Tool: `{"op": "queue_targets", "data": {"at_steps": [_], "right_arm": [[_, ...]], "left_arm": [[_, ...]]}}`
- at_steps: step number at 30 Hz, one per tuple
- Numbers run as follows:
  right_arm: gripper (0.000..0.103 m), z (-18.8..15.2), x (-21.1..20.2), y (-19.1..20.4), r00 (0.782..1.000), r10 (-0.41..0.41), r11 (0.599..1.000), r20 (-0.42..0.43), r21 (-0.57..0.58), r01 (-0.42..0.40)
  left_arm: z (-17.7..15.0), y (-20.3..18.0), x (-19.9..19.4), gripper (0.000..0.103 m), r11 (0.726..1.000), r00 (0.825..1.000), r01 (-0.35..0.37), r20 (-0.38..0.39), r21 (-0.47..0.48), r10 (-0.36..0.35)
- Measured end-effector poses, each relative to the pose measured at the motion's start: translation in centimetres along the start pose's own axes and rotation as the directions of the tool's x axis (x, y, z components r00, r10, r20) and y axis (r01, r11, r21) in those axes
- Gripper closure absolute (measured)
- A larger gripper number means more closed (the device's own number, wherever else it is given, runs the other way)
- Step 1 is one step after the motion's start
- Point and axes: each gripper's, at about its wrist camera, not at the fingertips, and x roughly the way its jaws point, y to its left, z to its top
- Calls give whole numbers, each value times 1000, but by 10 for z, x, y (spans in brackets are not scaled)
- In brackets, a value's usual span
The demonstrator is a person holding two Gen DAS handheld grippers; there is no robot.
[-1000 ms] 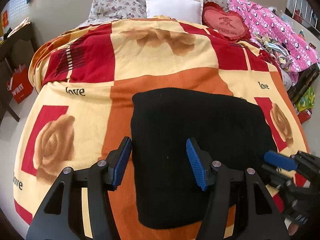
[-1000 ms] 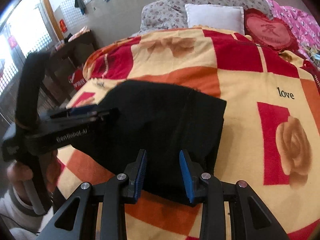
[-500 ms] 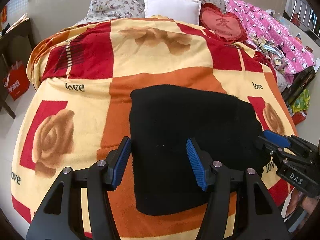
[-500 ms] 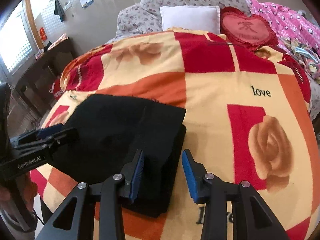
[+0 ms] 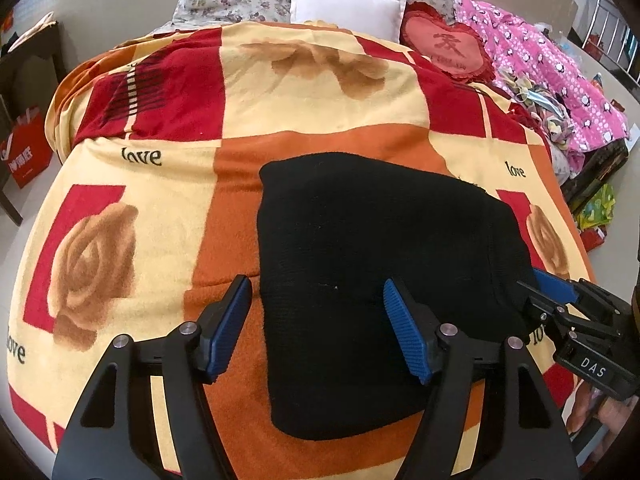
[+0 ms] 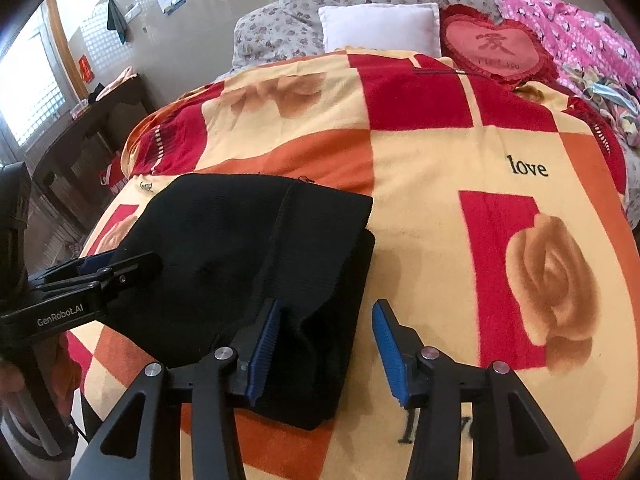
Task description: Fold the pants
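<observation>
The black pants (image 5: 376, 264) lie folded into a flat rectangle on the rose-patterned blanket (image 5: 168, 184), near the bed's front edge. They also show in the right wrist view (image 6: 248, 256), with stacked layers at their right end. My left gripper (image 5: 316, 328) is open and empty, hovering over the pants' near left part. My right gripper (image 6: 324, 348) is open and empty, its fingers straddling the pants' near right corner. The right gripper shows at the right edge of the left wrist view (image 5: 576, 312); the left gripper shows at the left in the right wrist view (image 6: 96, 280).
A white pillow (image 5: 344, 4), a red heart cushion (image 5: 448, 48) and a pink quilt (image 5: 560, 80) lie at the head and right side of the bed. A dark table (image 6: 92, 120) and a red bag (image 5: 28, 152) stand left of the bed.
Both grippers have drawn back from the pants. My right gripper has moved right to the pants' right corner and opened wider. The pants lie still.
</observation>
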Motion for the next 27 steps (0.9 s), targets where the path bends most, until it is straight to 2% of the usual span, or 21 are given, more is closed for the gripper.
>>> {"op": "queue_targets", "data": {"at_steps": [8,12,21,24,27], "right_arm": [[57,5,-8,9,1000,-19,999,20,-31,19],[57,7,-7,9,1000,-3,1000,23,-21,4],[54,8,1,2,1000,5,1000,8,8,-5],[53,8,3,-3,1000,20,999,5,29,-20],[51,8,7,-9,999,46,997,1,56,-46]], "left_arm": [[4,5,-11,34,1000,1000,-3,23,-2,3],[7,12,-15,34,1000,1000,5,31,-14,-5],[6,10,-3,34,993,993,116,-23,-28,-116],[6,5,3,34,995,995,98,-36,-8,-98],[7,8,9,31,993,992,114,-45,-30,-115]]}}
